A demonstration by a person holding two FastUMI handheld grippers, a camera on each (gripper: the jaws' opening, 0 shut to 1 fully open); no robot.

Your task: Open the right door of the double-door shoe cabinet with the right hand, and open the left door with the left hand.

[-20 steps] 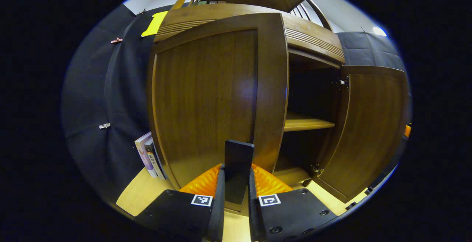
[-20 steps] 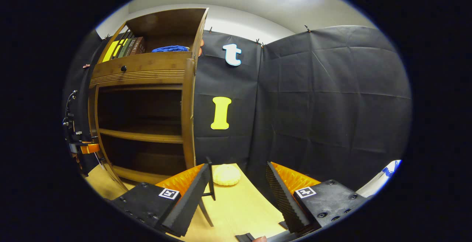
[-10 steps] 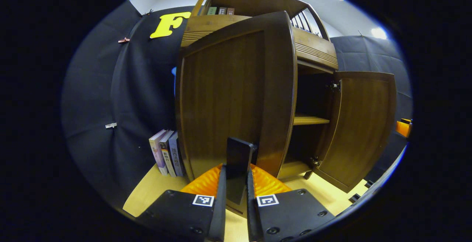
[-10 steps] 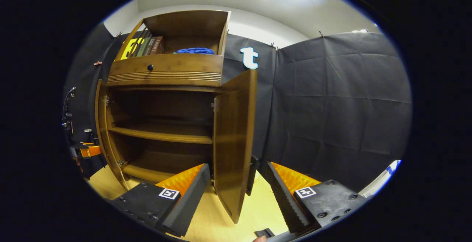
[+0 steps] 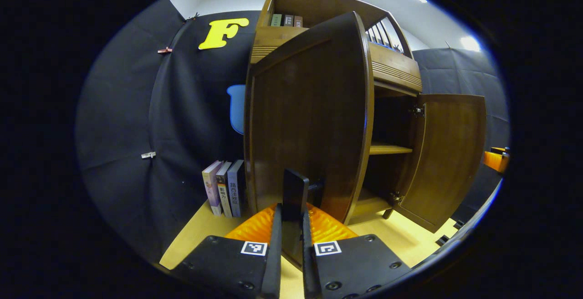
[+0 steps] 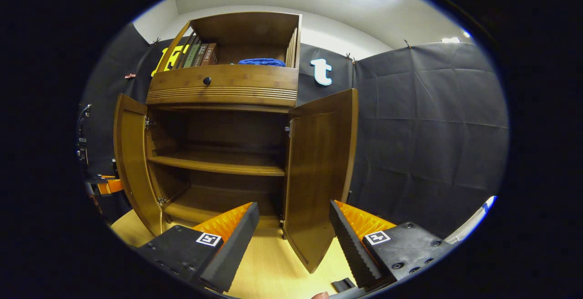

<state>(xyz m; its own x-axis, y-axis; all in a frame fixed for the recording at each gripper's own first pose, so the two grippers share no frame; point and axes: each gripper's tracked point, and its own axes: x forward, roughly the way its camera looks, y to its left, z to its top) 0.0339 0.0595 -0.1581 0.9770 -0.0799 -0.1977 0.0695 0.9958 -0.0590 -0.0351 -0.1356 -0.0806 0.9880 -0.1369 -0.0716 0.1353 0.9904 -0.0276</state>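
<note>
Left gripper (image 5: 292, 244) is clamped narrow on the dark handle (image 5: 295, 195) of the left door (image 5: 309, 121), both fingers pressing its sides. That door stands swung out, its free edge running up just right of the handle, straight ahead of the claw. Past that edge the shoe cabinet (image 5: 394, 69) gapes open, a shelf (image 5: 389, 149) showing inside. Far right, the right door (image 5: 451, 153) hangs wide. To the claw's left, three books (image 5: 223, 188) stand against the black cloth, bare tabletop (image 5: 196, 230) in front of them.

Right gripper (image 6: 294, 239) is spread wide, gripping nothing. Between its fingers, just ahead, sits the lower edge of the right door, swung outward. Left of that, the cabinet's open interior and the left door (image 6: 132, 162) angled out at the far side. Bare tabletop lies under the claw; plain black cloth on its right.
</note>
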